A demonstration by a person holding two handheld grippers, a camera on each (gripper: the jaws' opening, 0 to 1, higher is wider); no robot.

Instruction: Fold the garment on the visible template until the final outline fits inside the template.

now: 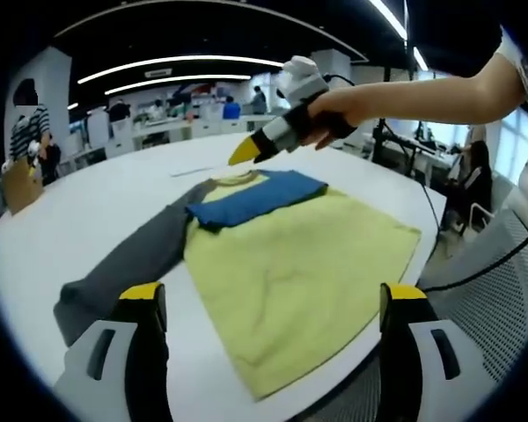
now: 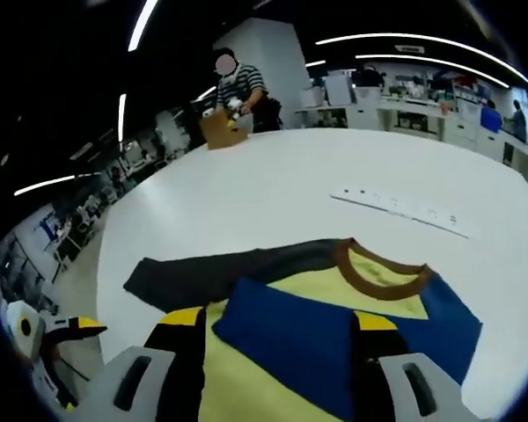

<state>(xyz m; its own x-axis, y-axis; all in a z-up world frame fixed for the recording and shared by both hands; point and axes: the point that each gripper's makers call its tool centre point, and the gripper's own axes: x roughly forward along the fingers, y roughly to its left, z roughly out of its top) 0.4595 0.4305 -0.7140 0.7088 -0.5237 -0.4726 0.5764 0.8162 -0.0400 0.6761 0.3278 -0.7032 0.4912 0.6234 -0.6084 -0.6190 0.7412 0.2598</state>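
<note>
Yellow shirt (image 1: 290, 281) flat beyond left gripper's (image 1: 273, 303) wide fingers, beneath right gripper's (image 2: 277, 327) parted, empty fingers.

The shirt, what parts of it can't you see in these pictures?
- Shirt: in the left gripper view its near hem runs off the table edge, out of sight.
- Blue sleeve: in the right gripper view its near end is hidden behind the right gripper's fingers.
- Template: no outline can be made out; the shirt may cover it.
- White strip: its marks are too small to read.
</note>
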